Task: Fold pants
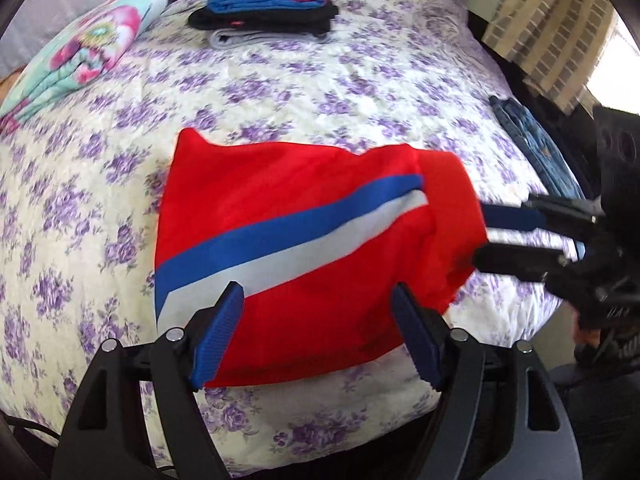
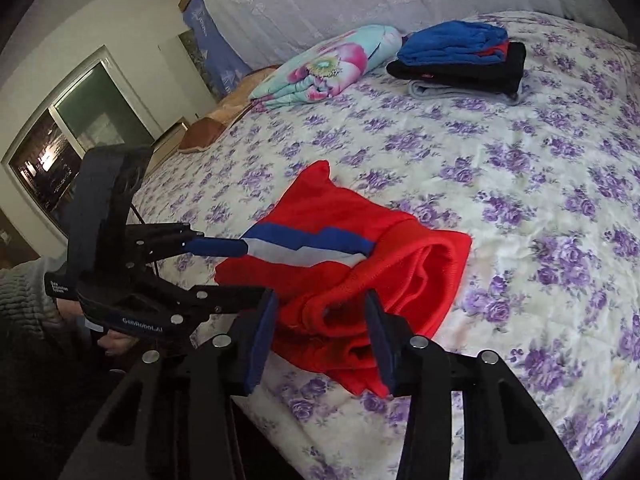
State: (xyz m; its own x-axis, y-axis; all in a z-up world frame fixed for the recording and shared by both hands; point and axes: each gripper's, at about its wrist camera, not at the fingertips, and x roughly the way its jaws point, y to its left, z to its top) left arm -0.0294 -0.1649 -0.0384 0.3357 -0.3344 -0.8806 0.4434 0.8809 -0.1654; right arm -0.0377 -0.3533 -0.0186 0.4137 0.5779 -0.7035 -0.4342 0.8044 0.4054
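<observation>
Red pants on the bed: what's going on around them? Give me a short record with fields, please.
item: red pants with a blue and white stripe, lying on the floral bedspread
left claw: open, one finger on either side of the pants' near edge
right claw: around the bunched waistband end; grip unclear
folded stack: blue, black and grey clothes on the far side of the bed
also there: flowered blanket; jeans at the bed's edge

"GenRoboLAI" — on left tool (image 2: pixel 224 270)
</observation>
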